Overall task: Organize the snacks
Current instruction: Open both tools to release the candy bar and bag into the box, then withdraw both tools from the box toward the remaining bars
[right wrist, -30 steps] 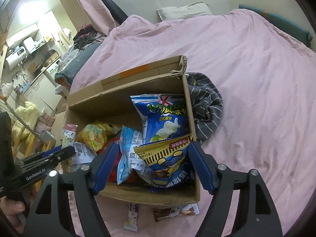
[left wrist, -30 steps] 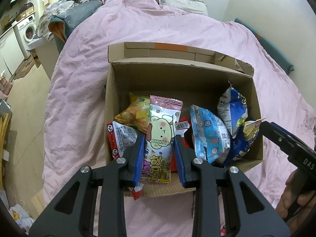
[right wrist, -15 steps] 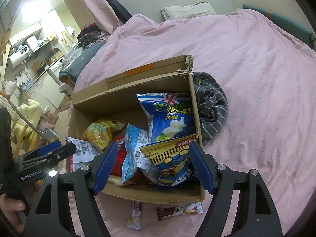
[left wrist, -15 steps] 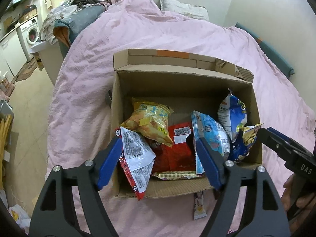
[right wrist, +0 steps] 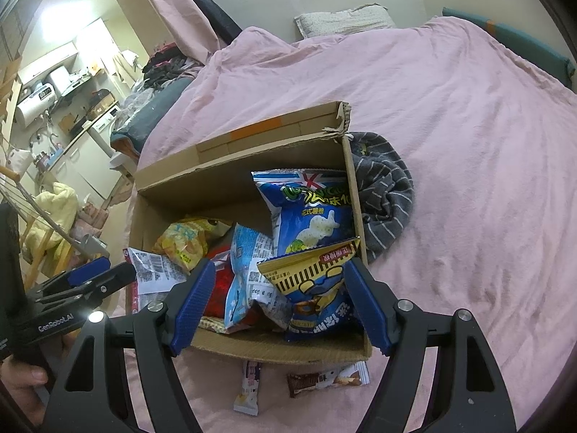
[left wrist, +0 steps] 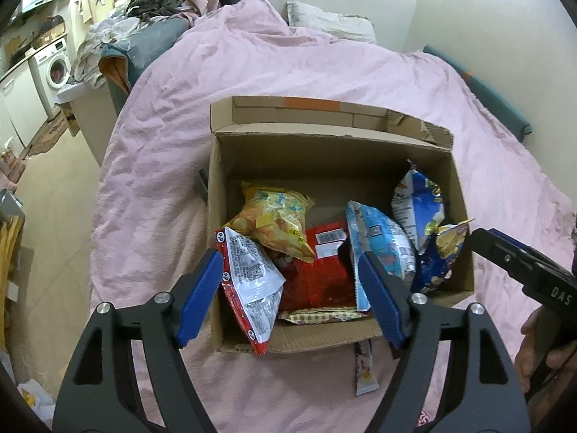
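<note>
A cardboard box [left wrist: 335, 144] [right wrist: 238, 180] sits on the pink bed and holds several snack bags: a yellow bag [left wrist: 277, 220], a red bag [left wrist: 317, 274], a white and red bag [left wrist: 249, 281] leaning on the left wall, light blue [left wrist: 378, 249] and dark blue bags [right wrist: 310, 213]. My left gripper [left wrist: 292, 296] is open and empty above the box's near edge. My right gripper [right wrist: 281, 303] is open and empty over the box's near right corner. A small wafer packet [right wrist: 249, 386] and a brown bar [right wrist: 324, 382] lie on the bed in front of the box.
A grey striped cloth [right wrist: 386, 195] lies against the box's right side. The pink bedcover [right wrist: 468, 144] spreads around the box. A pillow [left wrist: 328, 25] is at the head. The floor and a washing machine [left wrist: 54, 68] are to the left.
My left gripper has opened and let go of the pink snack bag, then drawn back from the box. The right gripper has stayed open with little movement.
</note>
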### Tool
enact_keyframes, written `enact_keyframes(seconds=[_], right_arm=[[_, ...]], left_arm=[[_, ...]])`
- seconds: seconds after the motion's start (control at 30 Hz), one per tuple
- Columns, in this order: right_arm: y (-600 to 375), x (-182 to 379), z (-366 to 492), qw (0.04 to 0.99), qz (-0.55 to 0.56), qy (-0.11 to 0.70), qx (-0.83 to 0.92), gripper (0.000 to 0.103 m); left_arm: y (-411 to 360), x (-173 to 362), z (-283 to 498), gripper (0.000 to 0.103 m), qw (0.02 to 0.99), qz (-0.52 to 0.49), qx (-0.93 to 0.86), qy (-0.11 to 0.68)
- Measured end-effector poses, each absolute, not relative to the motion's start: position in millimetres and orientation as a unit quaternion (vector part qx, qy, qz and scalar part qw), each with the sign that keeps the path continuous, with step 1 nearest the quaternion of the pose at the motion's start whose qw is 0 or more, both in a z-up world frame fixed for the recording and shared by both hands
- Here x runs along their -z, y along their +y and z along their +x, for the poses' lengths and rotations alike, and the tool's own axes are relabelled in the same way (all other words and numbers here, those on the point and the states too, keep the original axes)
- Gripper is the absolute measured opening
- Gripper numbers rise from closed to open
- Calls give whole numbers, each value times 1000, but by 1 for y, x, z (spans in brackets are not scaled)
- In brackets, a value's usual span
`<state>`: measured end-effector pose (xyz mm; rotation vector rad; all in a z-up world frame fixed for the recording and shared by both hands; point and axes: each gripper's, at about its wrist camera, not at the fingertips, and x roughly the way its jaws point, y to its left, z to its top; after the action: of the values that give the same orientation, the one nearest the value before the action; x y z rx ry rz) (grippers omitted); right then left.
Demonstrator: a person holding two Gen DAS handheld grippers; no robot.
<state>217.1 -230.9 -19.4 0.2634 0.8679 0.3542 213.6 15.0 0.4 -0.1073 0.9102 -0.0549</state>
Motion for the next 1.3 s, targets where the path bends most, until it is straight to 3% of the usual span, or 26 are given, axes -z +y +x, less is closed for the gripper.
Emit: enact_keyframes(seconds=[0.1,0.17,0.6,1.3], right_arm=[[-234,16,212,885,130,413,-172,77],[-237,14,207,886,134,410,-173,77],[-248,1,180,885,147,405,-175,77],[-242,29,127,855,150,464,-179,77]], left_arm=[[17,-4,208,78,899,-64,33,432],[18,-7,204,87,902,-63,30,427],[24,-12,177,87,900,-44,12,434],[24,15,123,87,864,-58,24,500]])
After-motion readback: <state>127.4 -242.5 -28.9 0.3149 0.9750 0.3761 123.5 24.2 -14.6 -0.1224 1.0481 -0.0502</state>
